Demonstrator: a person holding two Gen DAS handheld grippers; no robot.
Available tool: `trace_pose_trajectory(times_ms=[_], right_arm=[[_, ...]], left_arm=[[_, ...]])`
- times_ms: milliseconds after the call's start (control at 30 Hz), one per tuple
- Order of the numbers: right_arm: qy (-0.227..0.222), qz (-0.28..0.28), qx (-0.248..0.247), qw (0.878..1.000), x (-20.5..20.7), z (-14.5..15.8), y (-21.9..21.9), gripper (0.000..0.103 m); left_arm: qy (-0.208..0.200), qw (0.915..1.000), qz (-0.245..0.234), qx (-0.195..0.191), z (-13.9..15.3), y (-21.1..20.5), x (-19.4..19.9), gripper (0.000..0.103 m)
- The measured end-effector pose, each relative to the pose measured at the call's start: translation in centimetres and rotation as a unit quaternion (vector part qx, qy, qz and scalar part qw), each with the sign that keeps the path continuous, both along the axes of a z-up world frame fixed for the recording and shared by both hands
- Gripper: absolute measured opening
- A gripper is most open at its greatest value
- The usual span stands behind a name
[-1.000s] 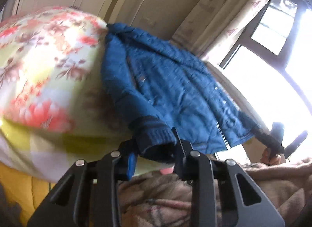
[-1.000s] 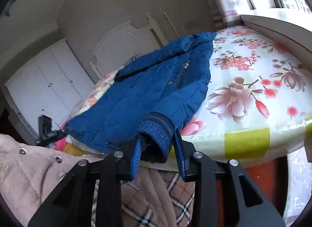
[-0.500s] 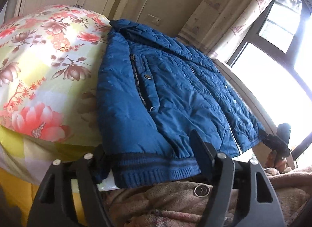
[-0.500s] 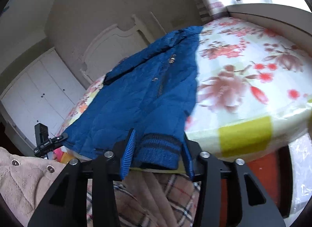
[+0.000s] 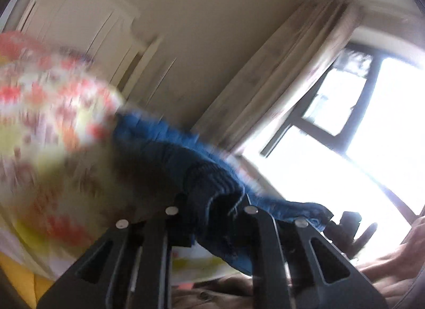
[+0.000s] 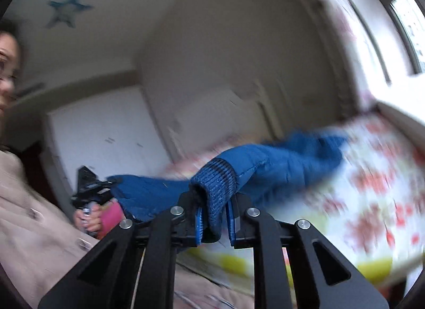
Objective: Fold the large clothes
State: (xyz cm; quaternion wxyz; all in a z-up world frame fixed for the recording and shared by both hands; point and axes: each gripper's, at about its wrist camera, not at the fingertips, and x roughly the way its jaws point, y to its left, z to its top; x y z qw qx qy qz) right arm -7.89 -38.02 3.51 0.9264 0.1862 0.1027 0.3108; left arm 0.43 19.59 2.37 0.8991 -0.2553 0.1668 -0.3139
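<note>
Right now your right gripper [image 6: 215,218] is clamped on the ribbed cuff [image 6: 217,179] of the blue jacket [image 6: 279,165], fingers nearly together w/ the knit bunched between them. Your left gripper [image 5: 215,218] looks closed on dark jacket fabric too, tho blur makes that unsure. Beyond, the jacket stretches over the floral bedspread [image 6: 372,189]; curtain [image 5: 279,70] and window [image 5: 372,123] sit far back.

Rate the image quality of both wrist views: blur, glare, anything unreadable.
Left wrist view: heavy motion blur on the floral bedspread and blue quilted jacket; the window is blown out white. Right wrist view: bedspread smeared, the jacket's ribbed cuff fairly sharp.
</note>
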Motion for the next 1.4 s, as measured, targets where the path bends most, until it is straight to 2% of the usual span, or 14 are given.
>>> trace_pose_trajectory(times_ms=[200,333,433,533,567,600,667,733,833,1100,1267,1333,1367,1400], right_arm=[[-0.078,0.021,0.015,0.997,-0.7,6.2,1.0,0.015],[-0.031,-0.028,0.023,0.999,5.8,7.2,1.4,0.015],[0.046,-0.08,0.026,0.995,13.6,6.4,1.0,0.016],[0.135,-0.113,-0.001,0.984,21.0,3.5,0.9,0.025],[0.189,-0.112,0.01,0.975,24.0,1.8,0.5,0.041],[0.225,-0.109,0.017,0.968,25.4,0.4,0.2,0.058],[0.258,-0.124,0.039,0.957,26.9,-1.9,-1.2,0.062],[0.248,-0.136,0.048,0.958,26.5,-2.7,-2.2,0.062],[0.239,-0.168,0.005,0.956,26.0,-3.7,-3.3,0.062],[0.29,-0.154,-0.141,0.934,29.9,-5.9,-2.9,0.062],[0.32,-0.115,-0.182,0.923,32.6,-7.4,-1.0,0.062],[0.307,-0.119,-0.2,0.923,32.5,-7.8,-0.1,0.056],[0.295,-0.124,-0.21,0.924,32.2,-7.8,0.3,0.042],[0.269,-0.13,-0.227,0.927,31.5,-7.6,1.0,0.025]], left_arm=[[-0.079,0.9944,-0.026,-0.066,5.4,2.6,-2.1,0.021],[-0.031,0.9923,-0.012,-0.119,5.7,2.6,4.0,0.024],[0.015,0.9935,0.026,-0.11,5.1,1.6,11.1,0.031],[0.098,0.9896,0.071,-0.077,2.7,0.5,20.6,0.073],[0.127,0.9847,0.104,-0.058,1.8,0.5,23.5,0.09],[0.145,0.9793,0.133,-0.045,0.9,0.7,25.1,0.091],[0.175,0.9696,0.168,-0.035,-0.7,1.6,27.2,0.091],[0.203,0.9602,0.187,-0.043,-2.7,3.1,28.2,0.091],[0.215,0.9576,0.192,-0.006,-4.3,3.9,28.0,0.091],[0.226,0.9588,0.079,0.153,-6.2,0.5,30.1,0.091],[0.228,0.9477,0.028,0.222,-6.7,-2.8,32.8,0.093],[0.226,0.9439,0.021,0.24,-7.1,-3.7,33.3,0.074],[0.227,0.9359,0.038,0.267,-7.6,-4.2,33.3,0.039],[0.225,0.9329,0.05,0.277,-7.7,-4.3,33.1,0.022]])
